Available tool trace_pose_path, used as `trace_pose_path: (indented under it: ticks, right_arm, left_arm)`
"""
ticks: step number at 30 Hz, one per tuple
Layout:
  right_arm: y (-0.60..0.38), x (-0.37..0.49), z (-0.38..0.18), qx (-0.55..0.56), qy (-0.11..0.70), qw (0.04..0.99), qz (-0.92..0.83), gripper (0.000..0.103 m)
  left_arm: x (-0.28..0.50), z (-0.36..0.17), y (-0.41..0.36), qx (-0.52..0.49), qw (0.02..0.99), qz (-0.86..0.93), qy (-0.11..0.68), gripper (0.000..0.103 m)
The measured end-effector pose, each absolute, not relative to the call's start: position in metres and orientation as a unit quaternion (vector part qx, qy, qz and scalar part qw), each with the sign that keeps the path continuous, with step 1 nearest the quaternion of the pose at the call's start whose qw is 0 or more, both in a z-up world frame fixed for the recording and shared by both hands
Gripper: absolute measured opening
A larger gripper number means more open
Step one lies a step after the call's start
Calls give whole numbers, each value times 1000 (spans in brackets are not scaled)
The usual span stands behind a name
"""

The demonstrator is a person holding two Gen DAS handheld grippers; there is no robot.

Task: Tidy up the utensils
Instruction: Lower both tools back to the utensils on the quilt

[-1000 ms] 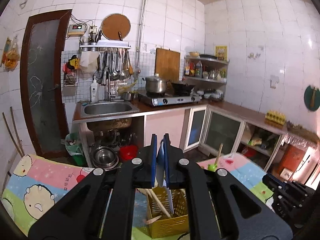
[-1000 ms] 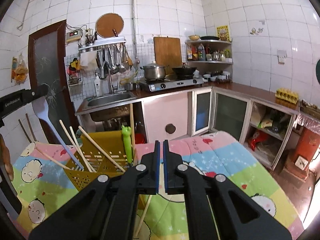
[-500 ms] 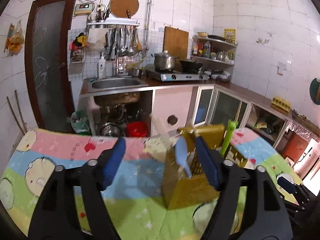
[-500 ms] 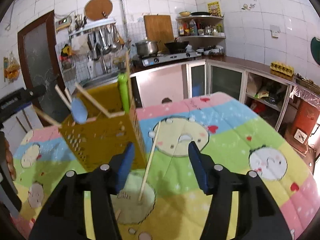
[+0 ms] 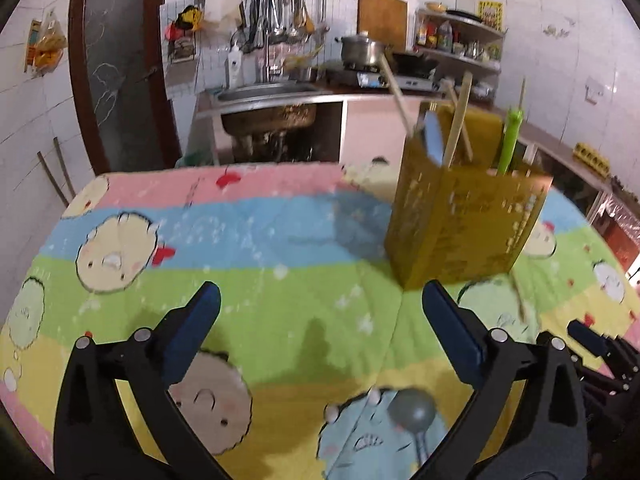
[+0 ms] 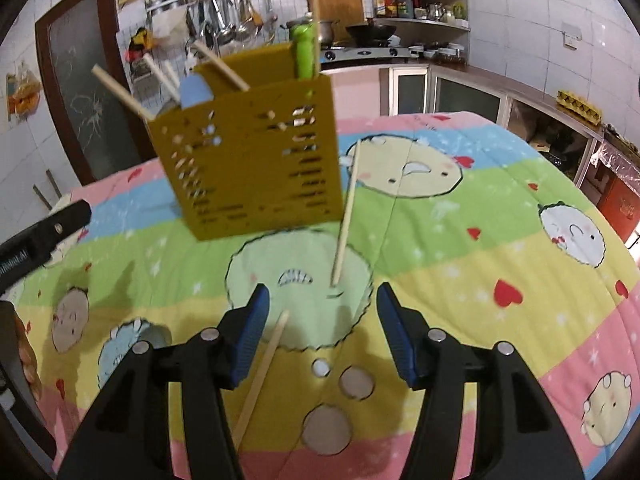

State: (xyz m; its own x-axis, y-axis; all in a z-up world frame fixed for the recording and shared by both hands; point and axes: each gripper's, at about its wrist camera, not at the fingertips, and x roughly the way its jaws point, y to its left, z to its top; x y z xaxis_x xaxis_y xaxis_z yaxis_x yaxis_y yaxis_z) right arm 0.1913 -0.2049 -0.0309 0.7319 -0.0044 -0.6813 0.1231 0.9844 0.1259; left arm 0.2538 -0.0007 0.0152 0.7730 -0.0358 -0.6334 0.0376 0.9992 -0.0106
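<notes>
A yellow perforated utensil holder (image 5: 464,216) (image 6: 256,160) stands on the cartoon-print cloth (image 5: 248,232), holding several chopsticks, a blue spatula (image 5: 433,138) and a green-handled utensil (image 5: 509,140). My left gripper (image 5: 320,300) hovers over the cloth in front of the holder; its jaws are opening with nothing between them. A grey spoon (image 5: 412,412) lies just below it. My right gripper (image 6: 323,300) is open above the cloth. One loose chopstick (image 6: 346,216) lies ahead of it beside the holder. Another chopstick (image 6: 260,376) lies by its left finger.
Behind the table are a sink counter (image 5: 272,94), a stove with pots (image 5: 362,52), low cabinets (image 6: 468,100) and a dark door (image 5: 120,80). The left gripper's arm (image 6: 44,232) shows at the right wrist view's left edge. The cloth (image 6: 480,240) spreads right of the holder.
Both grippers went from shut to open and sank toward the table, tilting downward. The holder now sits higher in both views, and the loose chopsticks and spoon have come into view.
</notes>
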Motion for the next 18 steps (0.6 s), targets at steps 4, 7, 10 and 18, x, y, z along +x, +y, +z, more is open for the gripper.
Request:
trace_pose_path:
  ticks: [4, 7, 10, 18]
  right_arm:
    - [-197, 192, -40, 80, 378, 922, -33, 56]
    - [-192, 194, -48, 75, 387, 919, -32, 56]
    - [-188, 196, -55, 74, 395, 915, -32, 54]
    - [-174, 207, -63, 48, 421, 905, -33, 35]
  left_arm:
    - [247, -6, -1, 1, 931, -23, 365, 98]
    - [246, -19, -1, -2, 925, -22, 380, 98]
    - [247, -33, 0, -5, 916, -23, 400, 98]
    - [246, -42, 2, -15, 909, -22, 416, 98]
